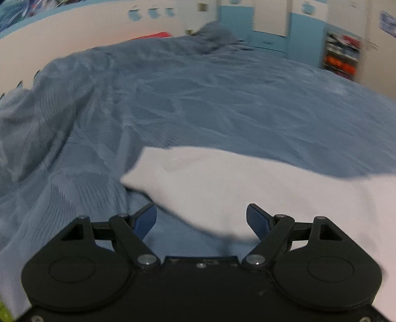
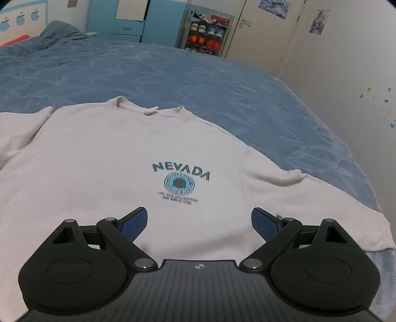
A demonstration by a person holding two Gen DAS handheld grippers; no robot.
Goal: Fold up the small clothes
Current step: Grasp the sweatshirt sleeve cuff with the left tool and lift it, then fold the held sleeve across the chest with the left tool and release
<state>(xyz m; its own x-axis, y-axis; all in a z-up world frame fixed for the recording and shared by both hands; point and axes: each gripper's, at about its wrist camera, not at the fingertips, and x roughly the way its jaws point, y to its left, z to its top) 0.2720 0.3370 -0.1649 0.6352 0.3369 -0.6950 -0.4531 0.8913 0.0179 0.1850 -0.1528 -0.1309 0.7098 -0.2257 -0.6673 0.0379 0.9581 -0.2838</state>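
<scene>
A white T-shirt (image 2: 104, 158) with a teal NEVADA print (image 2: 180, 171) lies flat, face up, on the blue bedspread (image 2: 198, 74), collar at the far side. My right gripper (image 2: 199, 224) hovers open over the shirt's lower front, nothing between its blue pads. In the left wrist view one white sleeve (image 1: 198, 173) spreads over the bedspread (image 1: 173, 99). My left gripper (image 1: 201, 219) is open just above that sleeve's near edge, holding nothing.
A rumpled blue pillow or blanket heap (image 2: 59, 32) sits at the bed's far end. Beyond it stand a blue-and-white wardrobe (image 2: 138, 19) and a shelf rack (image 2: 208, 34). The bed's right edge (image 2: 346, 148) runs close to a white wall.
</scene>
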